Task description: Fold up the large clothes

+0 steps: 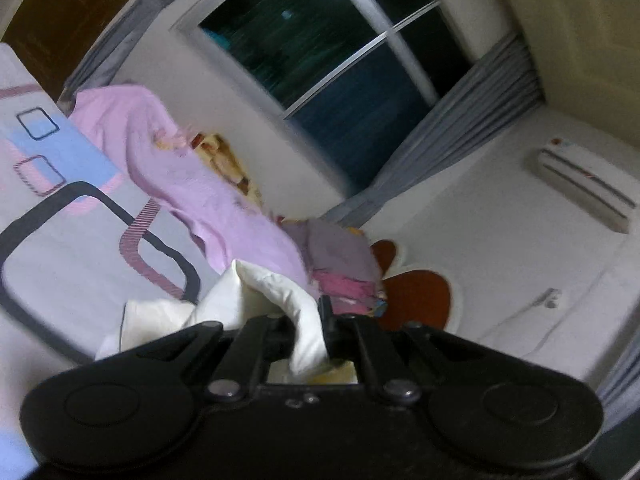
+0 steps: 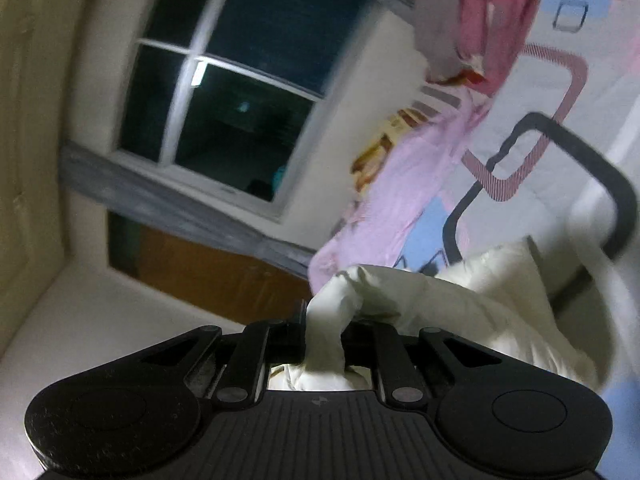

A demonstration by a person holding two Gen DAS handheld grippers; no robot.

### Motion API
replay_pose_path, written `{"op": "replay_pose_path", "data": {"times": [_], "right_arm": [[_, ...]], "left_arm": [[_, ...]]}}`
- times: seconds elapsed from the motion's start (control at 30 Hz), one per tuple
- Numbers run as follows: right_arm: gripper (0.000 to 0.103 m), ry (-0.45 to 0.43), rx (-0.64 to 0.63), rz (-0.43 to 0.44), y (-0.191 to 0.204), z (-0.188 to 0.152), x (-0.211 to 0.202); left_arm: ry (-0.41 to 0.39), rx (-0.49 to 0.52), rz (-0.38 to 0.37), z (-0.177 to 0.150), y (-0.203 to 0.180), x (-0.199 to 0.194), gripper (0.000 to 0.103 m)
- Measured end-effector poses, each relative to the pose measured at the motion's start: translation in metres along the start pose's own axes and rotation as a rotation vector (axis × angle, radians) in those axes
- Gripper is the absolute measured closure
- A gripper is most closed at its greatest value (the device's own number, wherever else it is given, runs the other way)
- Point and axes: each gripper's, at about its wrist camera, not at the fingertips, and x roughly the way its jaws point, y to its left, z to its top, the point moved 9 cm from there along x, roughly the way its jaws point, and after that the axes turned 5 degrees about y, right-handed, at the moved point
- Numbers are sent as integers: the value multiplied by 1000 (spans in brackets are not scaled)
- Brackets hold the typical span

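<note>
A white garment (image 1: 256, 300) hangs from my left gripper (image 1: 306, 330), which is shut on a bunched edge of it. The same white garment (image 2: 460, 304) is pinched in my right gripper (image 2: 324, 328), shut on another bunched part, and the cloth trails off to the right over the bed. Both grippers are lifted above the bed and both views are tilted and blurred. How far the cloth hangs below the jaws is hidden by the gripper bodies.
A patterned bedsheet (image 1: 72, 208) covers the bed, with a pink cloth (image 1: 192, 184) and a stack of folded clothes (image 1: 344, 268) along the wall. Behind stand a dark window (image 1: 332, 60), grey curtains (image 1: 460, 128), an air conditioner (image 1: 584, 184) and a brown door (image 2: 224, 272).
</note>
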Motion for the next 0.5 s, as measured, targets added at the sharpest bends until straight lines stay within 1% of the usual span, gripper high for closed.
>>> {"op": "replay_pose_path", "data": {"times": [0.07, 0.13, 0.2, 0.23, 0.27, 0.3, 0.33, 0.37, 0.4, 0.43, 0.47, 0.5], "right_arm": [[91, 38, 70, 4, -23, 16, 31], [91, 48, 137, -18, -53, 29, 54], [79, 38, 192, -49, -80, 38, 69], [57, 21, 219, -45, -93, 42, 71], [30, -1, 233, -35, -102, 47, 72], [21, -39, 229, -35, -111, 55, 71], [16, -93, 238, -52, -122, 62, 65], [16, -124, 251, -63, -130, 68, 60], [16, -136, 227, -77, -133, 72, 56], [16, -128, 166, -103, -130, 73, 53], [16, -93, 74, -159, -125, 73, 56], [16, -51, -8, -210, -119, 68, 58]], "left_arm": [[34, -24, 44, 10, 22, 31, 98], [76, -42, 89, 15, 48, 64, 96], [104, -92, 88, 16, 74, 83, 85], [114, -139, 77, 17, 86, 93, 81], [109, -190, 60, 21, 100, 98, 68], [76, -252, 51, 27, 112, 98, 45], [19, -313, 56, 34, 126, 93, 32], [-56, -352, 76, 42, 137, 80, 15], [-91, -352, 82, 48, 143, 74, 15], [-85, -334, 81, 52, 146, 71, 16], [-55, -304, 93, 53, 148, 71, 18], [-11, -243, 118, 52, 146, 73, 19]]}}
